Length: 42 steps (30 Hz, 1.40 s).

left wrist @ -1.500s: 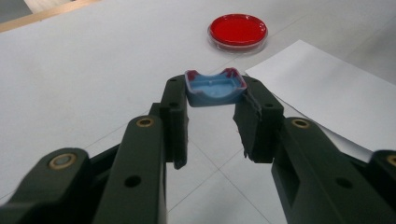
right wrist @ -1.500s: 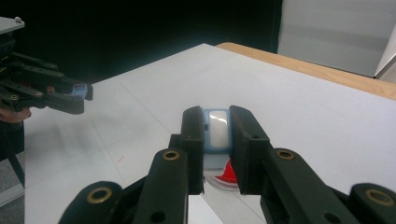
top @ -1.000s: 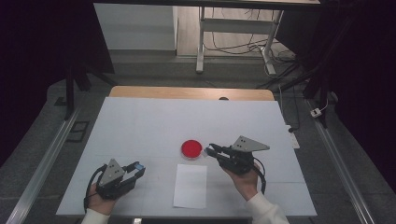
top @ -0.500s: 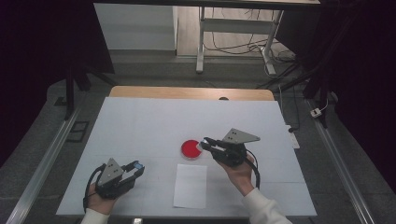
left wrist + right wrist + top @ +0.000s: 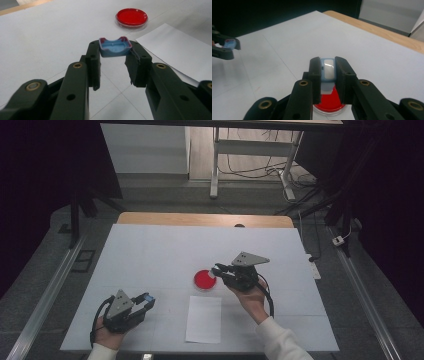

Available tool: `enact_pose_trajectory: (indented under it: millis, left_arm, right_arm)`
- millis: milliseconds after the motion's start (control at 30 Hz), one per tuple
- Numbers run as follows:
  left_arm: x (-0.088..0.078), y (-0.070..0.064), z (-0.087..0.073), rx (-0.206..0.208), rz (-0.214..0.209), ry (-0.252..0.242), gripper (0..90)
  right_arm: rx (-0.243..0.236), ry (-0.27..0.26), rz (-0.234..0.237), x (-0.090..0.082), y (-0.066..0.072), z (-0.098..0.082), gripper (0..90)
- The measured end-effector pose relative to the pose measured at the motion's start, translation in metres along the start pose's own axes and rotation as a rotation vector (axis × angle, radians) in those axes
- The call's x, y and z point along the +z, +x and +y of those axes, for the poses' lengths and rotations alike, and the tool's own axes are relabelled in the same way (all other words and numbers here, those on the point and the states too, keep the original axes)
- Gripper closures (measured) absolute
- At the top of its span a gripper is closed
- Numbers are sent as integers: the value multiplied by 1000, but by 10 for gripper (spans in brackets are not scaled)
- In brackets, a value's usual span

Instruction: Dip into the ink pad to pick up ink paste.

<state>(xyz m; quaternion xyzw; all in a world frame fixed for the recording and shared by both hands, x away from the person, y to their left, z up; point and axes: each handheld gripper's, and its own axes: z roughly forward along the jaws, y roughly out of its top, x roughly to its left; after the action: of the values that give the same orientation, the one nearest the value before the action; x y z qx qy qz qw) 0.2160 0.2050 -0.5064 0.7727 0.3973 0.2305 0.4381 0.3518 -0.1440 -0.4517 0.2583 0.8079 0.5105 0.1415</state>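
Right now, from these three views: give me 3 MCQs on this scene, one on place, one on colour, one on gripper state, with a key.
1. Where does the white paper sheet lie relative to the red dish?
A. Beyond it, toward the far edge
B. On the person's side of it
C. Under it

2. What colour is the small tray held in the left gripper?
A. Blue with red-stained edges
B. Yellow
C. Green

3. What state is the right gripper in?
A. Wide open, holding nothing
B. Lying flat on the sheet
C. Shut on a small pale-blue piece

Key: 1 B, the high view shows the sheet nearer the person. 2 A, the left gripper view shows it. 3 C, the right gripper view shows the jaws clamping it above the dish.
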Motion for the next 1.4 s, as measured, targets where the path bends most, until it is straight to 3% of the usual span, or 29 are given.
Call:
enact_pose_trajectory:
  millis: [1033,1400]
  left_arm:
    - [1,-3,0,5,-11,1,649]
    - [2,-3,-1,5,-13,6,649]
  right_arm:
    - [-79,194,-7,49,-5,-2,749]
    - [-108,217,-21,60,-3,-6,749]
